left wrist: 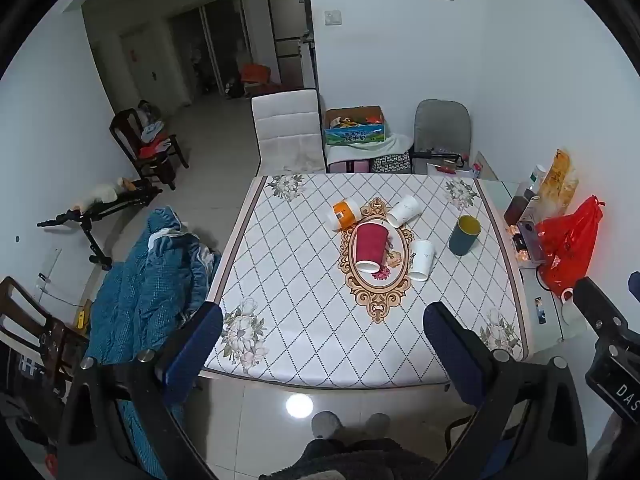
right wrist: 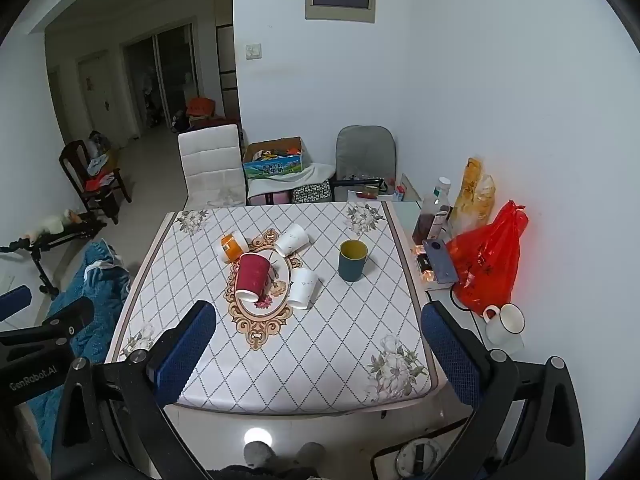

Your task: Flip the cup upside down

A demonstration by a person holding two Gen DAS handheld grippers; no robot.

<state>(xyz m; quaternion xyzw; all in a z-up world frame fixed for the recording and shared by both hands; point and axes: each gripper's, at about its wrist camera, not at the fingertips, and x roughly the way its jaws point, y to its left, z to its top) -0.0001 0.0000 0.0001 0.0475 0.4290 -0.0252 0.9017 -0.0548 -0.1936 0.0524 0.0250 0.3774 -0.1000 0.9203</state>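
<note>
1. Left wrist view: the left gripper (left wrist: 322, 336) was held above the near edge of the table, its blue-padded fingers (left wrist: 196, 340) spread wide apart with nothing between them.
2. The right gripper (right wrist: 318, 336) was likewise held over the near edge, its padded fingers (right wrist: 450, 350) set wide apart and empty.
3. A square table covered with a white diamond-patterned cloth (left wrist: 304, 320) was seen ahead, with an ornate gold oval motif (left wrist: 374, 300) at its centre.
4. A dark teal cup with a yellow interior (left wrist: 464, 235) was found standing upright, mouth up, right of the motif and apart from the other cups.
5. A red paper cup (left wrist: 371, 247) was seen lying on its side on the motif, mouth toward the near side.
6. Two white paper cups (left wrist: 404, 211) and an orange-and-white cup (left wrist: 344, 214) were seen lying tipped around it.
7. A red plastic bag (right wrist: 486, 264) and a white enamel mug (right wrist: 504, 324) were noted at the right.
</note>
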